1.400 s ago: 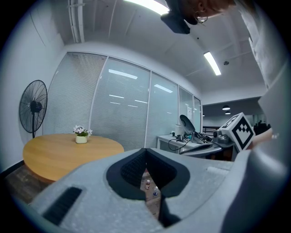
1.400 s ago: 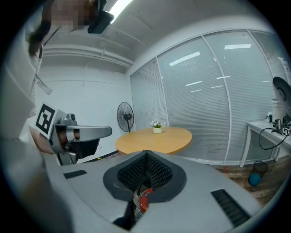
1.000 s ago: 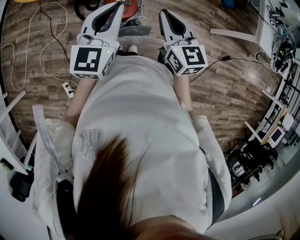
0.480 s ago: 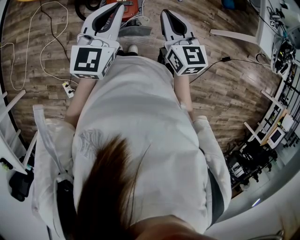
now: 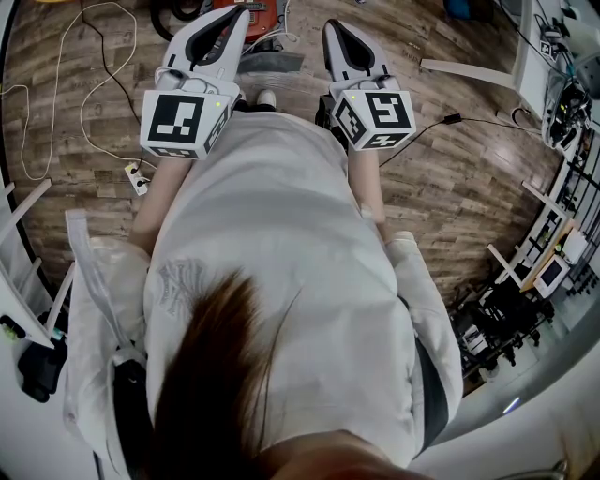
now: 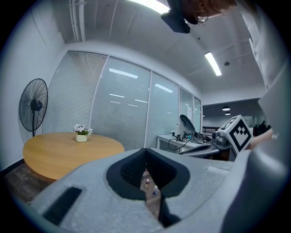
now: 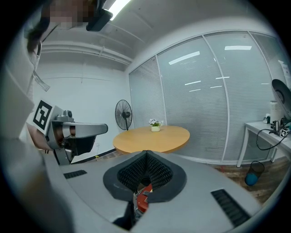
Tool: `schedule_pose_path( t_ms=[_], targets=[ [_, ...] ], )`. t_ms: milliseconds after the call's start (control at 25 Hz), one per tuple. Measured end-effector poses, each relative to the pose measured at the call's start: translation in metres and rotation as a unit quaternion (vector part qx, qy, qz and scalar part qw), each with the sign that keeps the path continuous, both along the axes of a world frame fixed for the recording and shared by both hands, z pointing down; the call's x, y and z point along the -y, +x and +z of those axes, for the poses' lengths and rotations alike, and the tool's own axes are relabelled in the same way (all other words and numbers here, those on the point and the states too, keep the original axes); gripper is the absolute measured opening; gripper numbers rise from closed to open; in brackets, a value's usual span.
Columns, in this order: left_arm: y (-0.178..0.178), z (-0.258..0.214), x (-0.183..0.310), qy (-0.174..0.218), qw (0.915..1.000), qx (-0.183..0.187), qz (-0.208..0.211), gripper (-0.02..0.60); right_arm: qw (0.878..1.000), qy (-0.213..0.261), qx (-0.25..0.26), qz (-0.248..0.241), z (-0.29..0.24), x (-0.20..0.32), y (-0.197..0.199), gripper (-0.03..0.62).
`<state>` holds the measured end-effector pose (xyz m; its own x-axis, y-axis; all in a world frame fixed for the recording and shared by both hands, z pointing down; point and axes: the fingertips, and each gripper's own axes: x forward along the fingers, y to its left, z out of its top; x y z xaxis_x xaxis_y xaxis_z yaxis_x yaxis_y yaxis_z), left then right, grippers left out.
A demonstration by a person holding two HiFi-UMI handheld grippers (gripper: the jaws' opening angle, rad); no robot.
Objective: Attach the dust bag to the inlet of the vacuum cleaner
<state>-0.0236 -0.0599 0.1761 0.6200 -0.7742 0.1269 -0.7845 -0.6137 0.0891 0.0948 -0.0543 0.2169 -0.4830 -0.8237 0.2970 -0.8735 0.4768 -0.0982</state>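
In the head view both grippers are held level in front of the person's white shirt. My left gripper (image 5: pixel 236 17) and my right gripper (image 5: pixel 331 28) are both shut with nothing in them. Just beyond their tips a red vacuum cleaner (image 5: pixel 246 11) stands on the wooden floor, mostly cut off by the frame's top edge. A grey flat piece (image 5: pixel 270 62) lies below it; I cannot tell whether it is the dust bag. In the right gripper view, my right gripper (image 7: pixel 144 154) shows a sliver of the red vacuum cleaner (image 7: pixel 143 198) below its closed pads. My left gripper (image 6: pixel 145 152) looks out over the room.
A white power strip (image 5: pixel 137 178) and looping white cable (image 5: pixel 56 84) lie on the floor at left, a black cable with plug (image 5: pixel 450 118) at right. A round wooden table (image 7: pixel 152 136), a standing fan (image 6: pixel 33 107), white desks (image 5: pixel 469 67) and equipment racks (image 5: pixel 506 319) surround the spot.
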Motion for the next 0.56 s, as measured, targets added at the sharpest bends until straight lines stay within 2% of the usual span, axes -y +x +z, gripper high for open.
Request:
schedule_pose_path(
  t_ms=[560],
  targets=[
    [0.004, 0.001, -0.003, -0.002, 1.0000, 0.002, 0.004, 0.017, 1.000, -0.003, -0.001, 0.013, 0.003, -0.001, 0.014, 0.002]
  ],
)
